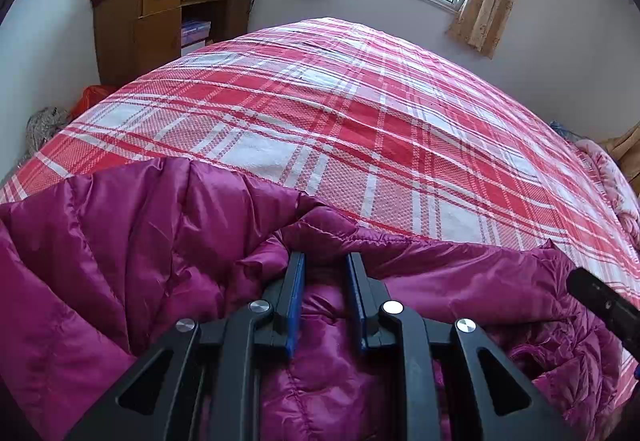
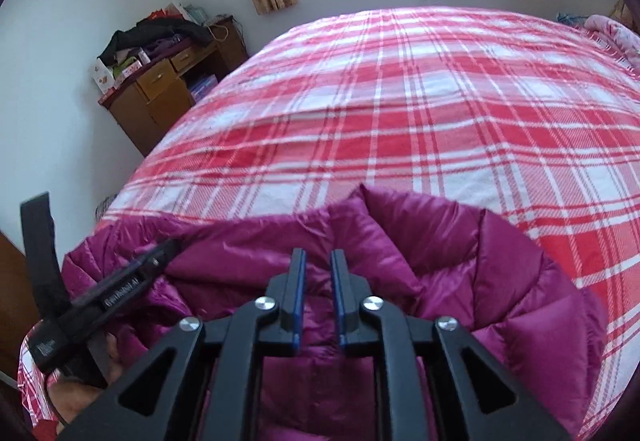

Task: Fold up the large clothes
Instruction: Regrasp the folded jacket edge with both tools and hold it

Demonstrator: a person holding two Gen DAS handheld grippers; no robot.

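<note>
1. Left wrist view: the left gripper (image 1: 326,261) points down at the jacket (image 1: 140,233), a magenta quilted down garment. Its jaws stand a narrow gap apart with a raised ridge of jacket fabric between them; whether the pads press on that fabric cannot be told.
2. Right wrist view: the right gripper (image 2: 318,259) hangs over the jacket (image 2: 500,281). Its jaws stand slightly apart, and no fabric is seen pinched between them.
3. Jacket location: it lies bunched on the bed (image 1: 360,113), at the 6 o'clock edge of the plaid cover in both views. From 9 o'clock through 12 to 3 o'clock, the cover is bare.
4. Step in hand, as judged: an early stage. The garment is crumpled and no clean fold line shows. The right gripper looks released, between holds; the left gripper works a fabric ridge.
5. Next move calls for: the right gripper to take a new hold on an edge or shoulder toward 3 o'clock, well apart from the left gripper, so the two can draw the jacket flat toward 12 o'clock.
6. Caution: the slick, puffy shell may slip from a shallow pinch; take a deep bite.
</note>
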